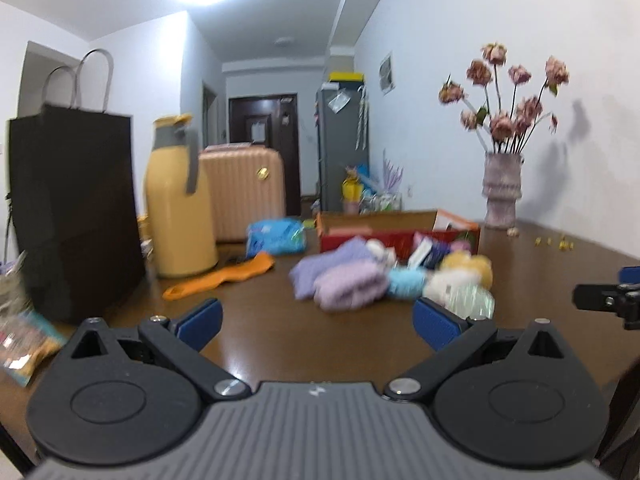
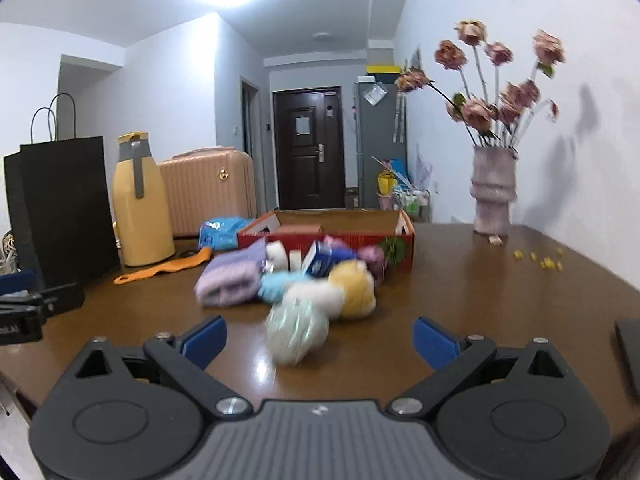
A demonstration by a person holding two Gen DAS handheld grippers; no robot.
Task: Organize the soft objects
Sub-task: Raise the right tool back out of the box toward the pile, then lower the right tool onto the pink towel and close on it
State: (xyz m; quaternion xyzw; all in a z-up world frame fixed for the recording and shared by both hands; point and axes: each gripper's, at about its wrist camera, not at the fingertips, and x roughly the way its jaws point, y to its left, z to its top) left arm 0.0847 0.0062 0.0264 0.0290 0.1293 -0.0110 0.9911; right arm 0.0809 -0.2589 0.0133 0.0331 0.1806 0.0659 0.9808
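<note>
No legible text anywhere.
Made out only a small pale emblem, too small to read, on the grey body behind the left gripper [image 1: 318, 322] and likewise behind the right gripper [image 2: 319, 336]; blurred white printing on the blue packet [image 2: 328, 261] in the pile and on the blue bag [image 2: 222, 232] beside the red box [image 2: 332, 236], none readable.

Both wrist views look low across the table [image 1: 304, 344], side by side, sharing the soft pile [image 2: 296, 280].
</note>
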